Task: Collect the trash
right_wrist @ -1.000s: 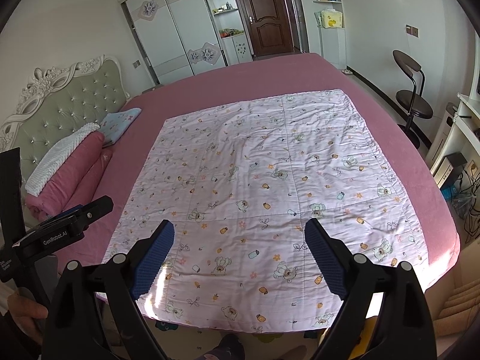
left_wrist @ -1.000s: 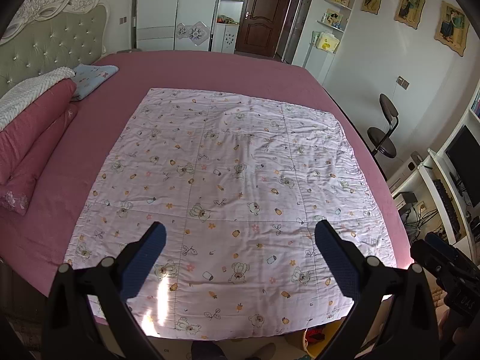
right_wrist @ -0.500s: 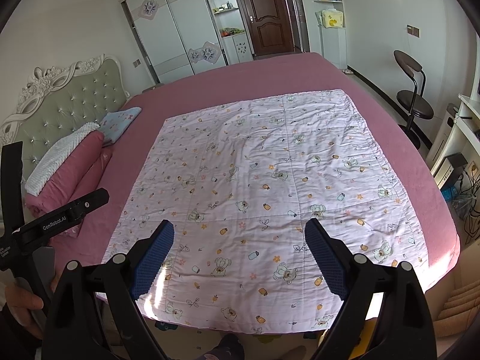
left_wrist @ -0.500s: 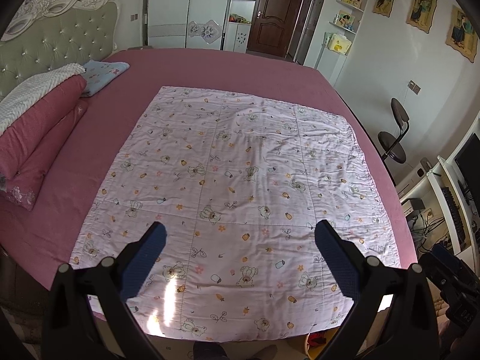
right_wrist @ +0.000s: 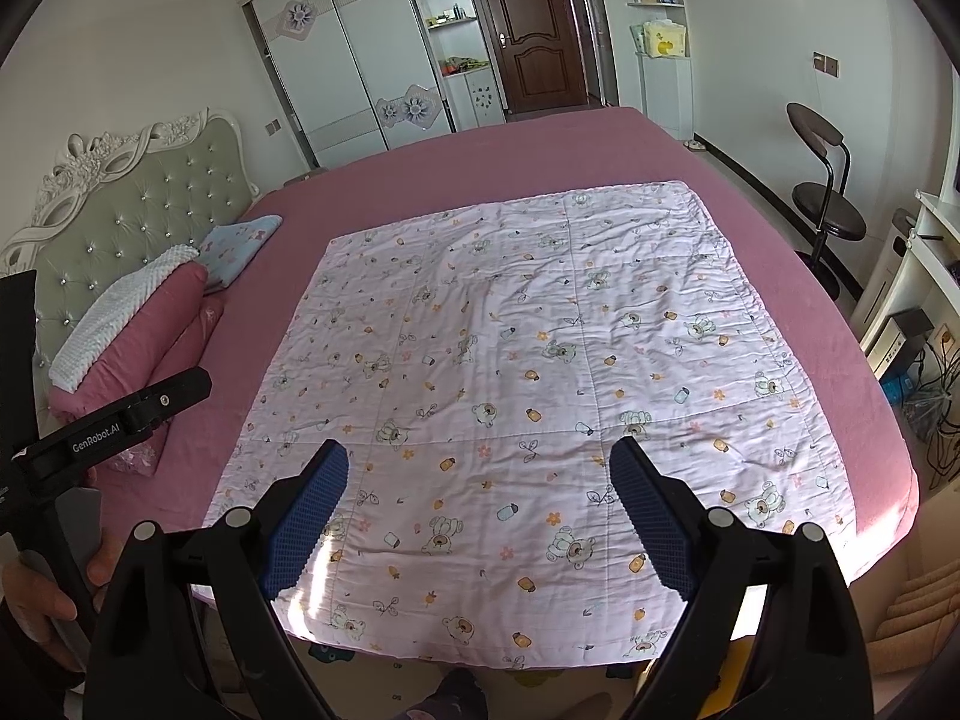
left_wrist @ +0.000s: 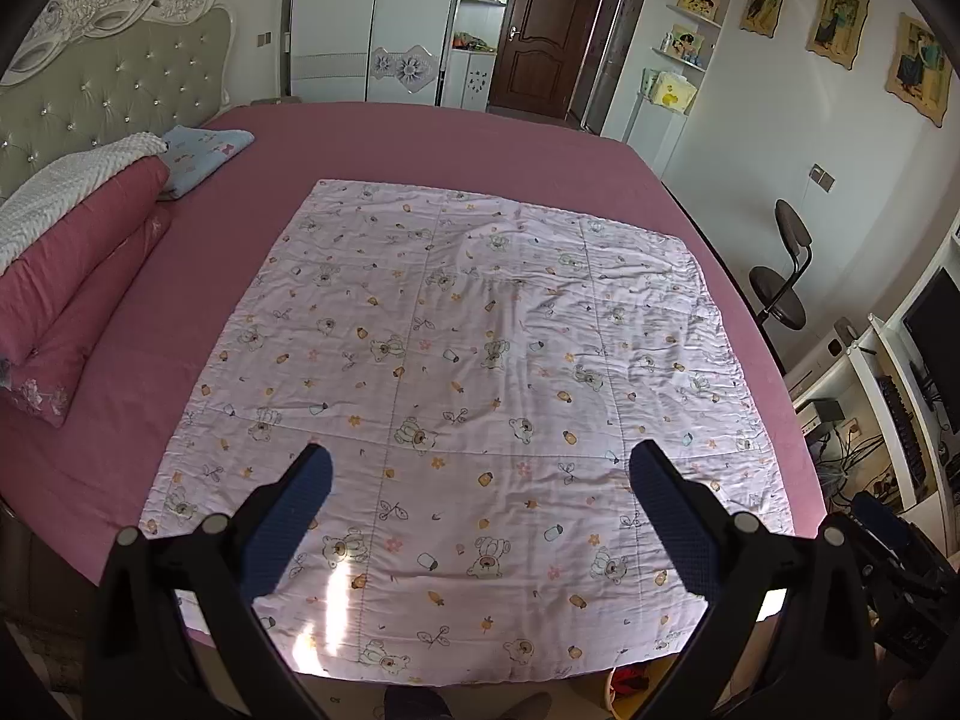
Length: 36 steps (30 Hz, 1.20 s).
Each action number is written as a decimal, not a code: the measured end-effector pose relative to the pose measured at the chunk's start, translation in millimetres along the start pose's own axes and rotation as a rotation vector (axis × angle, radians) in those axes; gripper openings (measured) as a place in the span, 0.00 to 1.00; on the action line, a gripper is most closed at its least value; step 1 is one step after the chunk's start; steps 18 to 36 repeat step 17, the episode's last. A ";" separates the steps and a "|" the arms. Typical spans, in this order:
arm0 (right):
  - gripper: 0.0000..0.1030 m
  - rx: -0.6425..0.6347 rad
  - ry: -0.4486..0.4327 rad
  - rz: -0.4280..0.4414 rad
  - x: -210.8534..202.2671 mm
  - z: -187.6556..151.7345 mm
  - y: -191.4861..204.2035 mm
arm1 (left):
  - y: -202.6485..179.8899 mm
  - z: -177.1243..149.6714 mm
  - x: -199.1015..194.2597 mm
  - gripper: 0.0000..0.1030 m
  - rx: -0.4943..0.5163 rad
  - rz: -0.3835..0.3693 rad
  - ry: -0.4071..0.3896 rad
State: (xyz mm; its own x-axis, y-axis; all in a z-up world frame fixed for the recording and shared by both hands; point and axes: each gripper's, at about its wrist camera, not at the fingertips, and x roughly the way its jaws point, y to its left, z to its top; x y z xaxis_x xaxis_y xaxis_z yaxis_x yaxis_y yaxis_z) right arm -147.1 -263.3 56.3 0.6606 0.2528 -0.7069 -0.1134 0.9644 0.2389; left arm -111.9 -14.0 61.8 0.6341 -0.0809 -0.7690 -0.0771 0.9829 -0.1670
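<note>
Trash could not be made out anywhere on the bed [left_wrist: 420, 138]; only a red-and-yellow object [left_wrist: 630, 681] showed on the floor below the bed's near edge in the left wrist view, too hidden to identify. A pale quilt [left_wrist: 480, 360] printed with bears and bottles lay flat on the pink sheet. Left gripper [left_wrist: 480, 477] hovered over the quilt's near edge, fingers wide apart, holding nothing. Right gripper [right_wrist: 480, 471] likewise hovered over the near edge, fingers spread, empty. In the right wrist view the left gripper's body at far left carried white lettering "GenRobot.AI" [right_wrist: 96, 439], a hand [right_wrist: 42, 606] gripping its handle. Pink pillows [left_wrist: 66, 276] with a white towel [left_wrist: 66, 192] sat by the tufted headboard [left_wrist: 90, 96]. A dark stool [right_wrist: 825, 204] stood right of the bed.
</note>
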 end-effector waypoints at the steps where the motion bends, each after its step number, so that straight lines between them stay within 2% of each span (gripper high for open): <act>1: 0.83 0.000 0.001 -0.001 0.3 -0.5 0.1 | 1.0 -0.3 0.2 0.96 -0.004 -0.006 0.003; 16: 0.84 0.010 0.001 -0.012 0.7 -6.2 1.3 | 5.5 -6.5 5.8 0.96 -0.004 -0.039 0.058; 36: 0.84 0.010 0.002 -0.012 0.7 -6.1 1.3 | 5.6 -6.7 5.7 0.96 -0.004 -0.040 0.059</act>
